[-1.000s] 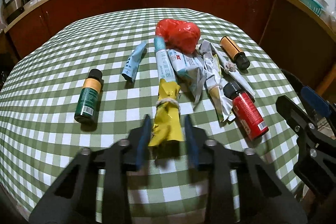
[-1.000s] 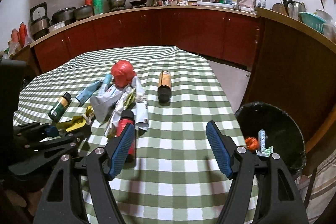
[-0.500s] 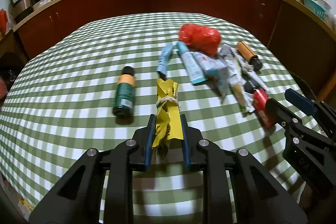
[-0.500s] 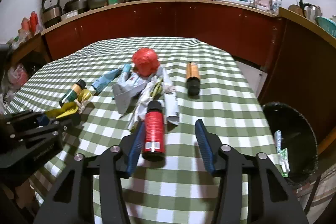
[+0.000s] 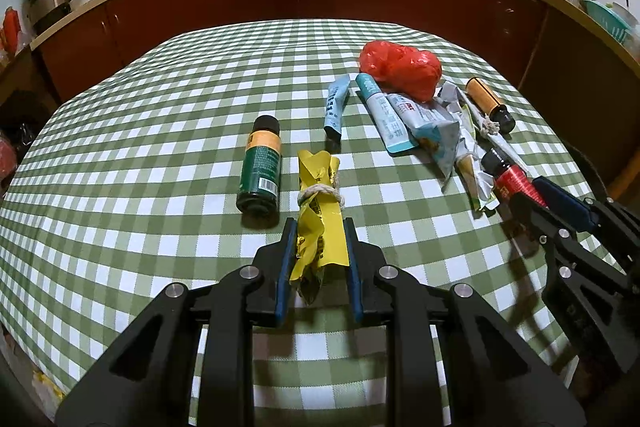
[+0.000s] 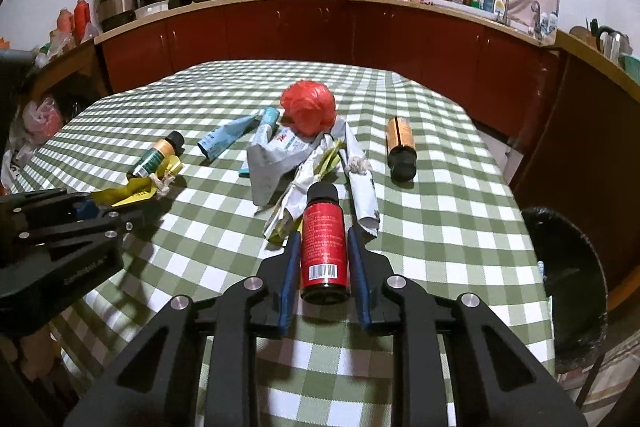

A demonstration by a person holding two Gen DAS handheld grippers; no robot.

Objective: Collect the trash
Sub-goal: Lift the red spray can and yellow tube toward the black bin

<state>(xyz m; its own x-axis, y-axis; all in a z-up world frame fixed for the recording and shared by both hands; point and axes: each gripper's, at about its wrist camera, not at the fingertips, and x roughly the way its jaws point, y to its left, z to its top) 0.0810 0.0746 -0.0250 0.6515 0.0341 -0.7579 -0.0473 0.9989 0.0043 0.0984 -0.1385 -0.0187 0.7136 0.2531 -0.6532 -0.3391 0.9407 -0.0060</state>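
The green-checked cloth-covered worktop [image 6: 440, 227] is ringed by dark red kitchen cabinets [image 6: 304, 31] (pots above). The yellow string-tied wrapper [image 5: 320, 223] is clamped in the left hand-held gripper [image 5: 316, 239]; the right hand-held gripper [image 6: 322, 251], jaws just closing, is pressed on the red black-capped bottle [image 6: 323, 243].

At lower centre, the right gripper [image 6: 322, 259] has just been closing; its 2 blue pads [image 6: 290, 267] now press the sides of a red bottle [image 6: 323, 251] with a black cap, over the green checked tablecloth [image 6: 440, 247]. At centre lie crumpled wrappers [image 6: 280, 163] and a red plastic bag [image 6: 308, 109]. An orange bottle [image 6: 400, 143] lies right of them. A black bin [image 6: 576, 267] stands at right.
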